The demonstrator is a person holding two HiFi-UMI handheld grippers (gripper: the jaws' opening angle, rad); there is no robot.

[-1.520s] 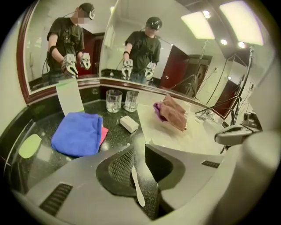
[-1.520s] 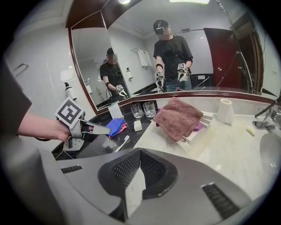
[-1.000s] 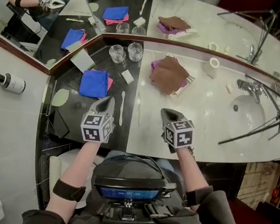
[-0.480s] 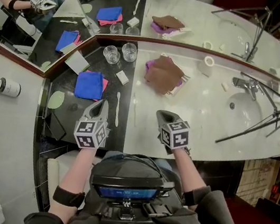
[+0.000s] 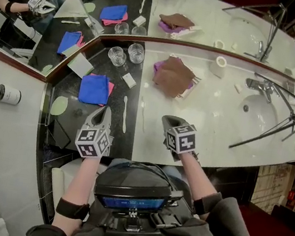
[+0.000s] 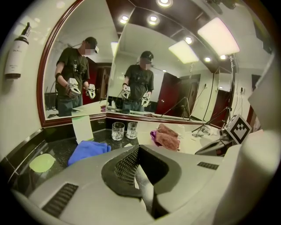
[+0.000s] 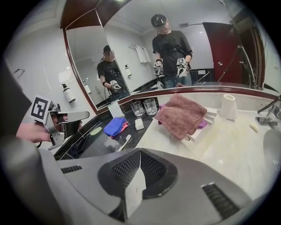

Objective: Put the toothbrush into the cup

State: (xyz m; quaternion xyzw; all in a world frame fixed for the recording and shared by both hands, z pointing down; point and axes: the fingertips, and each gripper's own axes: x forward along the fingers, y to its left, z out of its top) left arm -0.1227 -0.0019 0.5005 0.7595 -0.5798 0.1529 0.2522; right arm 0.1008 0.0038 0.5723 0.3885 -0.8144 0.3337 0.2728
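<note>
A white toothbrush [image 5: 124, 114] lies flat on the black counter, also seen in the right gripper view as the toothbrush [image 7: 123, 143]. Two clear glass cups [image 5: 115, 55] [image 5: 136, 52] stand upright near the mirror, and the left gripper view shows them as cups [image 6: 117, 131] [image 6: 132, 130] far ahead. My left gripper [image 5: 103, 111] hovers just left of the toothbrush, shut and empty. My right gripper [image 5: 170, 121] hangs over the white counter to the toothbrush's right, also shut with nothing in it. In their own views the left gripper [image 6: 139, 153] and the right gripper [image 7: 140, 154] show jaws pressed together.
A blue cloth [image 5: 95, 88] over a pink one lies behind the left gripper. A small white bar [image 5: 128, 80], a brown towel [image 5: 173, 77], a paper roll [image 5: 220, 65] and a sink [image 5: 261, 115] with tripod legs sit further right. A green pad [image 5: 58, 105] lies at the left edge.
Both grippers stay nearly where they were, still shut. Only the head view has shifted slightly.
</note>
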